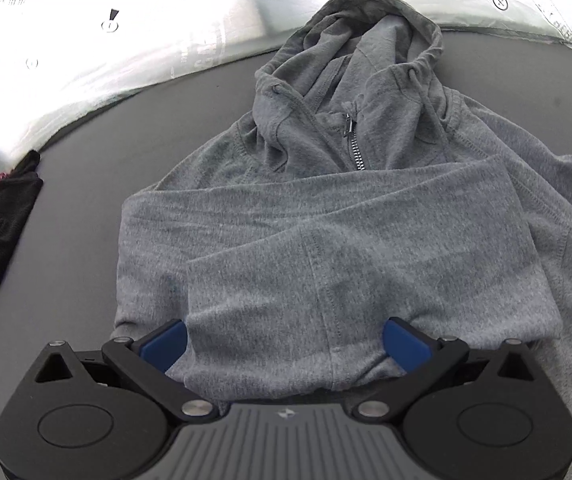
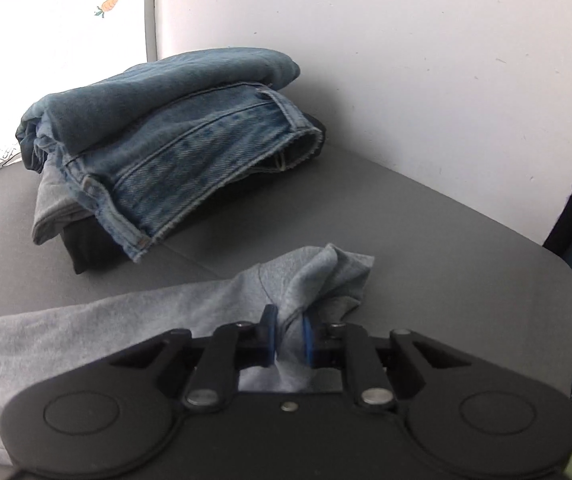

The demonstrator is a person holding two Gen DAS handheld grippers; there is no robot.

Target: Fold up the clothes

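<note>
We have a grey hoodie [image 1: 325,220] spread on the dark table [image 1: 126,128], hood away from us, one sleeve [image 1: 317,200] lying across the chest just ahead of our left tongs [image 1: 286,344]. Those tongs stand wide apart over the bottom hem, gripping nothing. Our right tongs [image 2: 287,338] are clenched on the cuff of the other sleeve [image 2: 305,280], bunched between the pads, with folded jeans [image 2: 174,120] stacked beyond them. We judge the knit soft, light and limp — it will sag and drag rather than hold a line — so cuffs, seams and the hem are the places to pinch.
</note>
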